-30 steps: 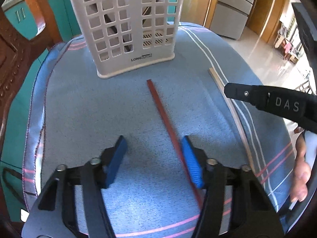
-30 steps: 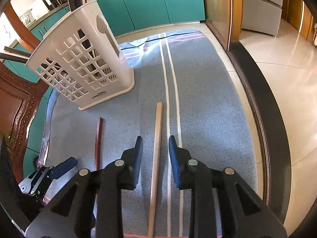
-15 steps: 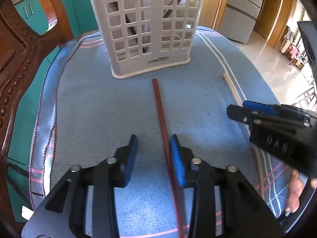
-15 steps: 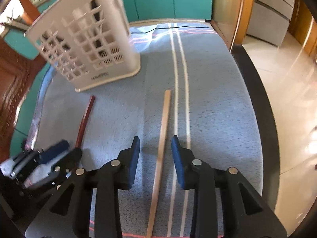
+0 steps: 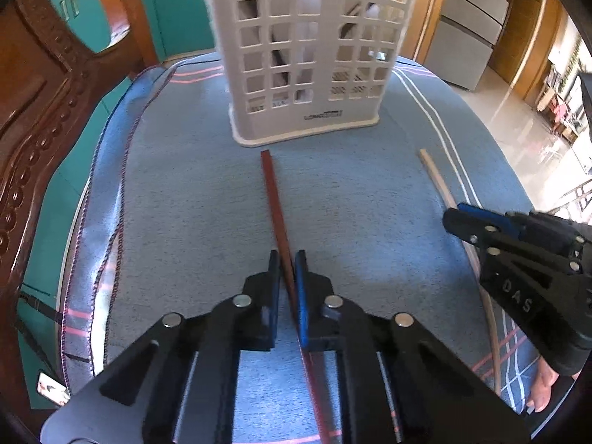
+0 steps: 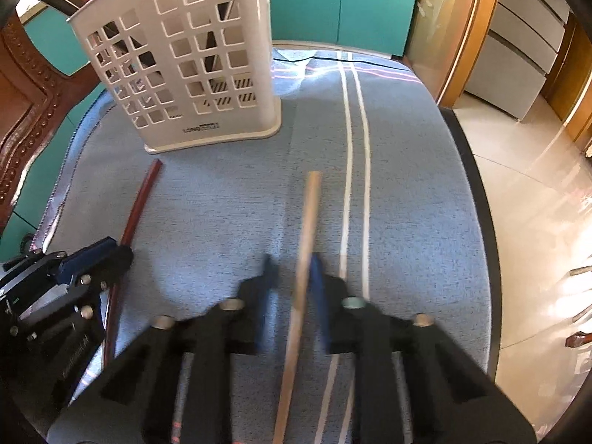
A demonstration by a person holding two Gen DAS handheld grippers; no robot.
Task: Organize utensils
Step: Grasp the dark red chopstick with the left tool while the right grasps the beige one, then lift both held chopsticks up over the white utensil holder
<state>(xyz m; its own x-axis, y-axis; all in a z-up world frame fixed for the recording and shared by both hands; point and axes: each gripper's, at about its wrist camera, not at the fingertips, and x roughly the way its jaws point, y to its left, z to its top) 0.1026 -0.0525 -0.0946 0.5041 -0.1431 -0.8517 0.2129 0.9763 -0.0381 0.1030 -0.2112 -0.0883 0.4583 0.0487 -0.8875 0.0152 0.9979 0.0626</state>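
Observation:
A dark red chopstick (image 5: 272, 192) lies on the blue cloth, pointing at the white slotted basket (image 5: 307, 55). My left gripper (image 5: 286, 255) is closing its jaws, and both blue pads press on the stick. To the right lies a pale wooden chopstick (image 5: 434, 177), with my right gripper (image 5: 453, 218) closing over its middle. The right wrist view is blurred: the pale chopstick (image 6: 310, 203) runs between the pads of the right gripper (image 6: 292, 262). There the red chopstick (image 6: 142, 196) and left gripper (image 6: 111, 251) show at the left, below the basket (image 6: 185, 63).
A carved wooden chair back (image 5: 37, 111) rises at the table's left side. The table's dark rim (image 6: 477, 185) drops to a tiled floor on the right. Teal cabinets (image 6: 333, 0) stand behind. Dark utensils stand inside the basket. A person's hand (image 5: 544, 388) shows at the lower right.
Both grippers' jaws came together from wide apart, the left onto the red chopstick, the right around the pale one. The left gripper shifted so the red stick sits centred between its pads.

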